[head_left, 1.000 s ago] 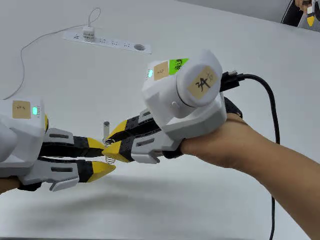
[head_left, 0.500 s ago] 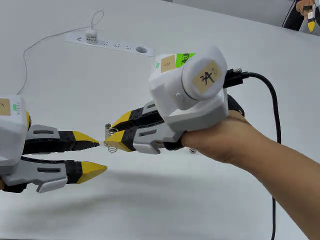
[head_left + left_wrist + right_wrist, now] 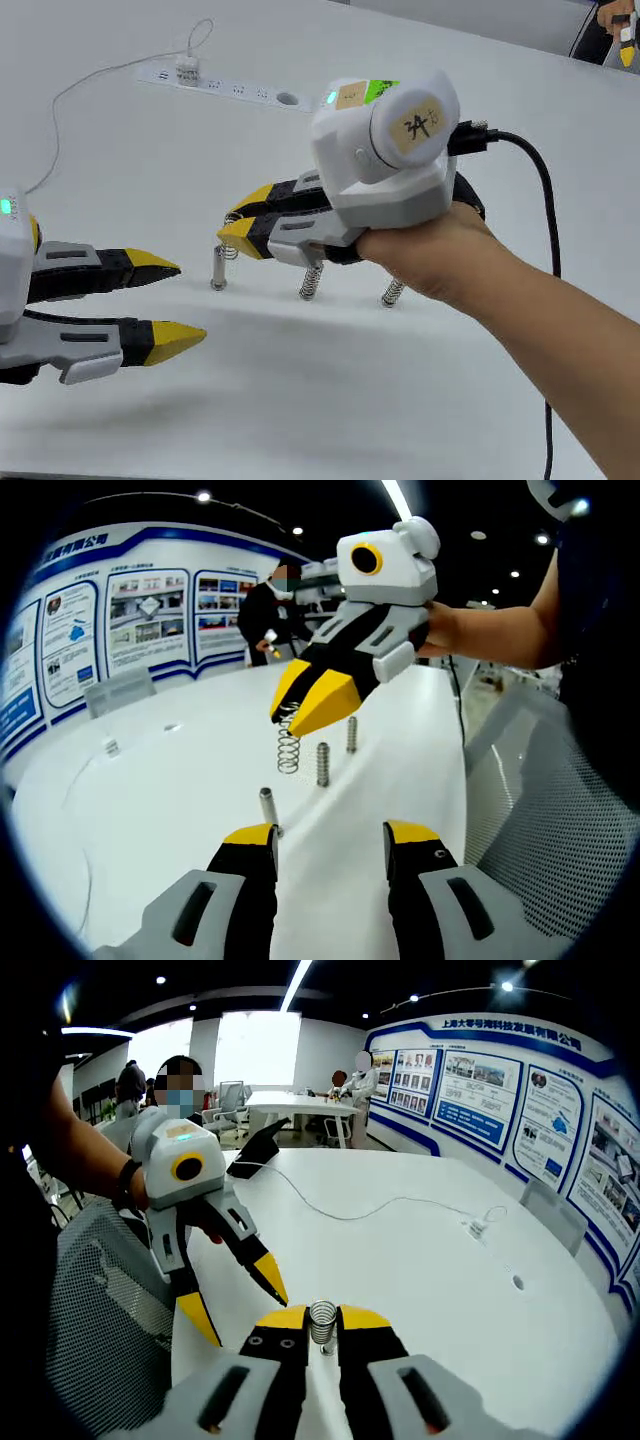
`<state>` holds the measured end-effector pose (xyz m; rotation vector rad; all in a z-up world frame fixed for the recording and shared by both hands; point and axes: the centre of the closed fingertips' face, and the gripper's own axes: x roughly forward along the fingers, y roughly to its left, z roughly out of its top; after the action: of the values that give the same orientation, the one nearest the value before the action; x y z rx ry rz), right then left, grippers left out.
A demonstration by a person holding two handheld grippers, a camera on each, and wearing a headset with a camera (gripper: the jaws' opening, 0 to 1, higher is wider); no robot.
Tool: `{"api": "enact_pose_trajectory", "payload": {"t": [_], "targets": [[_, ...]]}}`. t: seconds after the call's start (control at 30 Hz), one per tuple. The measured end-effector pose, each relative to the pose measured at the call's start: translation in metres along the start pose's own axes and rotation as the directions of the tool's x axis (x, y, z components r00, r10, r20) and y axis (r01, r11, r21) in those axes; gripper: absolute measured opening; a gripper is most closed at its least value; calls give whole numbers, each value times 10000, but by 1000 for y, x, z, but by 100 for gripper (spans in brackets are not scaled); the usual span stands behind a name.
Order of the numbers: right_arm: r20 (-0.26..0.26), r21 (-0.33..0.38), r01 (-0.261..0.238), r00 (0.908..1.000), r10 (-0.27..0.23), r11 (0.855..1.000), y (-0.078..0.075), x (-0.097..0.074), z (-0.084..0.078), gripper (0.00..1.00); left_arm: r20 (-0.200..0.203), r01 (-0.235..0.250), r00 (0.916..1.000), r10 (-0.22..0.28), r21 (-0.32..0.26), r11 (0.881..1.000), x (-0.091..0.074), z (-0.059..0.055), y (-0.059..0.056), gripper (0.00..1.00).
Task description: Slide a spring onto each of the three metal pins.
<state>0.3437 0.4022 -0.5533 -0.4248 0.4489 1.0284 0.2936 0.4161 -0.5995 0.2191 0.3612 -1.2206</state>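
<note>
My right gripper [image 3: 232, 228] is shut on a small steel spring [image 3: 230, 250], which hangs from its tips just above and right of a bare metal pin [image 3: 218, 268]. Two more pins stand to the right, each wearing a spring [image 3: 311, 282] [image 3: 392, 292]. My left gripper [image 3: 178, 300] is open at the lower left, well apart from the pin. In the left gripper view the held spring [image 3: 288, 745] dangles past the bare pin [image 3: 268, 807], beyond my open left gripper [image 3: 330, 838]. The right gripper view has the spring [image 3: 322, 1322] pinched between the tips of the right gripper [image 3: 322, 1332].
A white power strip [image 3: 225, 85] with a plug and thin cable lies at the far side of the white table [image 3: 300, 400]. A black cable [image 3: 545, 230] trails from the right gripper. People stand in the background of the gripper views.
The left gripper has drawn back to the left, away from the spring. The right gripper, keeping the spring, has risen and shifted right, uncovering the three pins.
</note>
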Motion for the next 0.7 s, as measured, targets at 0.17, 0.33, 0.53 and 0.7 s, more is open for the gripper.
{"api": "enact_pose_trajectory", "payload": {"t": [0.17,0.33,0.53,0.7], "targets": [[127,134,186,9997,-188,9997,-9,6,2,12,3,-108,9999,108,-96,9999,-2,-2,2,46],[-5,222,222,9998,-222,9995,-15,15,-4,12,-39,-192,9998,191,-215,9996,-3,-5,3,49],[-123,281,131,9998,-127,9995,-16,23,-8,12,-63,-218,9997,216,-271,9994,-2,-6,4,51],[-250,349,18,9997,-9,9994,-14,28,-12,12,-76,-238,9997,236,-318,9992,-2,-6,4,52]]}}
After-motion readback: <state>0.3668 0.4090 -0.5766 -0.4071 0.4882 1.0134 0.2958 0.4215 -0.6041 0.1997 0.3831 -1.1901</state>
